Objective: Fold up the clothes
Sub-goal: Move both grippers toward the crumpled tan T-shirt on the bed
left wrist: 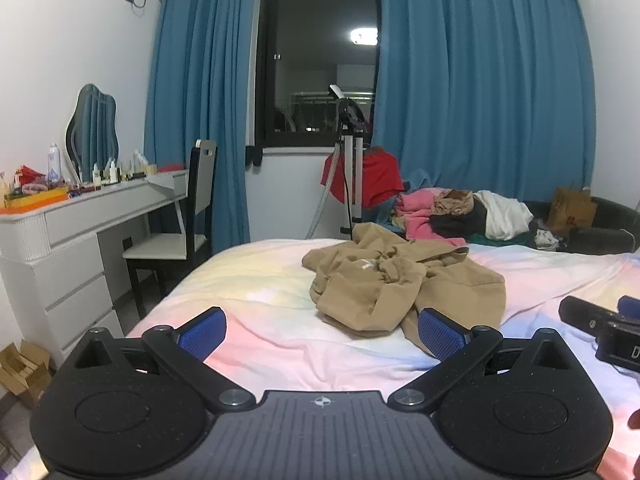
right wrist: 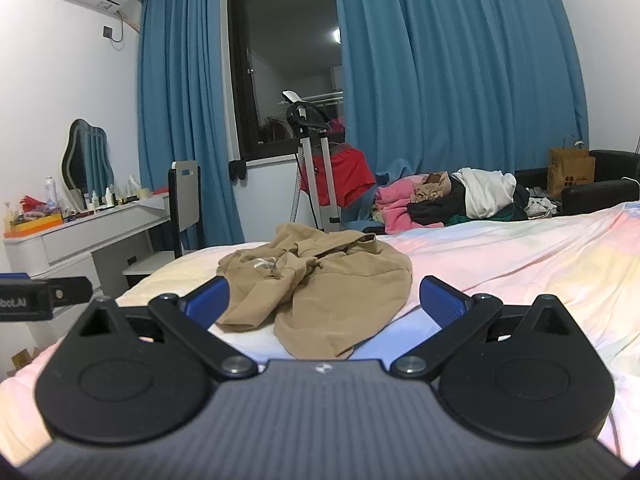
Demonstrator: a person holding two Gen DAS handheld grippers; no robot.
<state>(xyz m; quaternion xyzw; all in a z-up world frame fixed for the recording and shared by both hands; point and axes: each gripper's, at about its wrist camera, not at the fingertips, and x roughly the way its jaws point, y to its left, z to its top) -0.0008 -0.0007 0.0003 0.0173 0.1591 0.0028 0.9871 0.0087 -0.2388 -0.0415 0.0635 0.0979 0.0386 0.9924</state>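
Left wrist view, left gripper (left wrist: 322, 330) and right gripper (right wrist: 324, 300) level, fingers wide, crumpled tan garment (left wrist: 400, 284) ahead

Even, fairly bright indoor light is filling both wrist views, coming from overhead. A ceiling lamp is showing as a glaring white reflection (left wrist: 363, 36) in the dark window pane (right wrist: 288, 60), clipped by the curtain in the right wrist view. Shadows are staying soft: the crumpled tan garment (left wrist: 400, 284) is casting only a faint dark rim onto the pastel bed sheet (left wrist: 260, 280). Strong fisheye distortion is bending the blue curtains (right wrist: 452, 72) and walls toward the edges, and the corners are darkening into black vignette. The distant room is looking slightly soft and noisy, with purple fringing along the picture edges; the near black gripper bodies are rendering reasonably sharp.
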